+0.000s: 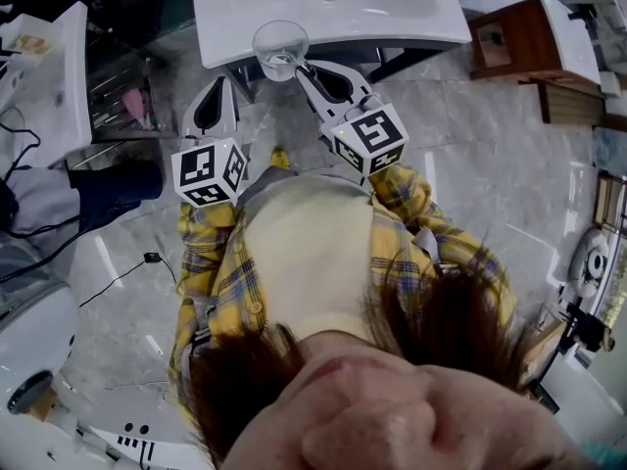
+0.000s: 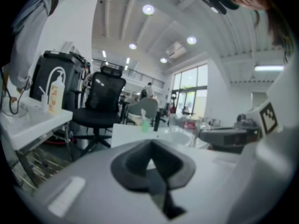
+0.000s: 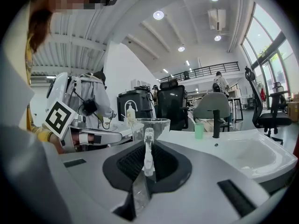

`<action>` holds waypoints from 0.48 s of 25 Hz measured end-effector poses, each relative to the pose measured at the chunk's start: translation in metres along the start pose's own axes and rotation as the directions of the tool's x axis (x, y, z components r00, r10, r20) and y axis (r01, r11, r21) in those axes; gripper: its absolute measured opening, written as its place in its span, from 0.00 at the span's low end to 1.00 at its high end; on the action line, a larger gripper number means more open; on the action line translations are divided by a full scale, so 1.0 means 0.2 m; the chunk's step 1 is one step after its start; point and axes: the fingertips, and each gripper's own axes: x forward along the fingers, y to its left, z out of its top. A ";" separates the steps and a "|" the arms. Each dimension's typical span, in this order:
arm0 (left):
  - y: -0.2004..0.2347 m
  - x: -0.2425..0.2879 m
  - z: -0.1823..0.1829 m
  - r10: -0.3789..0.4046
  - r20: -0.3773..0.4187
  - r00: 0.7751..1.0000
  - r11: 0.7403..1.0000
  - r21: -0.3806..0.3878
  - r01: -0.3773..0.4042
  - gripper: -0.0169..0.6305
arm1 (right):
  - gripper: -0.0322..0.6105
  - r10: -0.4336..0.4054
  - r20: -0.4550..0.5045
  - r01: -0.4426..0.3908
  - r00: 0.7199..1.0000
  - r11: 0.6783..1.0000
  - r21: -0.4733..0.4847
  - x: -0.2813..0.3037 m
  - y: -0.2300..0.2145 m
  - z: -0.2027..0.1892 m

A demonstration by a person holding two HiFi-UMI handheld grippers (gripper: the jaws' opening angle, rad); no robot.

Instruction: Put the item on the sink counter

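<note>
Clear glass mug [image 1: 280, 49] with a side handle hangs in the right gripper [image 1: 300, 67], just above the front edge of the white sink bench [image 1: 411, 29], toward its front left corner. I cannot tell whether its base touches the rim. In the right gripper view the fingers pinch the thin glass handle [image 3: 148, 149] edge-on, with the mug's bowl [image 3: 150, 126] standing upright beyond them and the basin off to the right.

The left gripper [image 1: 219, 90] sits beside it, lower and short of the bench edge. Its fingers are pressed together on nothing [image 2: 152, 164].

By my reading, the mug is stiff, light and breakable, and its smooth wall offers little friction. The handle is a narrow purchase, so the bowl could swing about it if jolted. A steady pinch low on the handle, near the wall, should hold it level.

Setting it down calls for a flat stretch of rim, base landing square and softly, clear of the small green cup [image 3: 199, 130] and black tap [image 3: 216, 123] at the back edge. Ceramic against glass may chip.
</note>
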 end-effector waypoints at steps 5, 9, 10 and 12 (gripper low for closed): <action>0.09 0.07 0.02 -0.009 -0.009 1.000 1.000 0.021 0.009 0.03 | 0.10 -0.003 -0.002 0.003 1.000 1.000 0.003 0.16 -0.04 0.01; 0.13 0.11 0.02 -0.006 -0.015 1.000 1.000 0.020 0.007 0.03 | 0.10 -0.001 -0.004 0.001 1.000 1.000 0.001 0.25 -0.07 0.02; 0.14 0.12 0.02 -0.004 -0.017 1.000 1.000 0.019 0.004 0.03 | 0.10 0.000 -0.005 0.000 1.000 1.000 0.001 0.27 -0.08 0.03; 0.16 0.15 0.02 0.004 -0.018 1.000 1.000 0.013 -0.003 0.03 | 0.10 0.002 -0.004 -0.002 1.000 1.000 -0.002 0.32 -0.12 0.04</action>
